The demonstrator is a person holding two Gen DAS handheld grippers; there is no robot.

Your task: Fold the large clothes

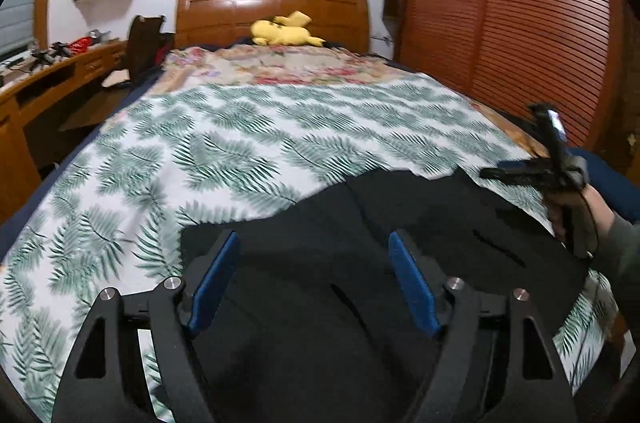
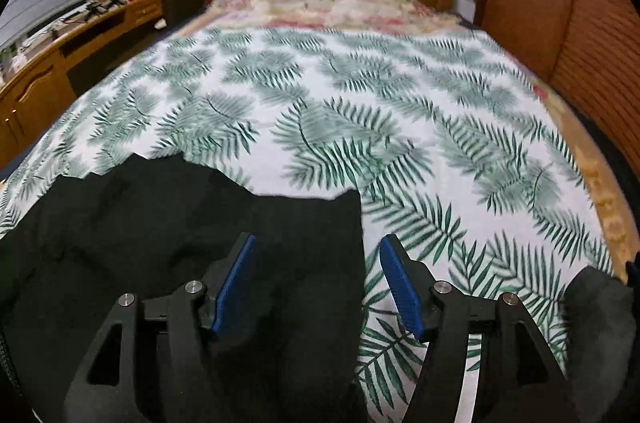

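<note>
The black garment (image 1: 360, 263) is lying on the leaf-print sheet (image 1: 200, 143) at the near end of the bed (image 2: 608, 207), filling the 6 o'clock part of the left wrist view and the 7 to 8 o'clock part of the right wrist view. Its far edge is running ragged and wavy across the sheet, and creases are showing over its surface, so it is not looking like a neat, finished fold.

The left gripper (image 1: 316, 283) is hanging over the middle of the dark cloth with its blue pads (image 1: 212, 287) standing wide apart and nothing between them. The right gripper (image 2: 320, 279) is likewise standing open and empty, sitting over the garment's right-hand edge: its left pad is over black cloth, its right pad over bare sheet. In the left wrist view the right gripper's frame is showing at 3 o'clock, carried by a hand (image 1: 568, 211) in a dark sleeve.

Judging from this, the work is standing between grasps: the garment is spread on the bed and both grippers are free. Smoothing the edges and at least one further fold are probably remaining. A second dark piece (image 2: 596, 327) is lying at 4 o'clock in the right view; what it is cannot be told.
</note>
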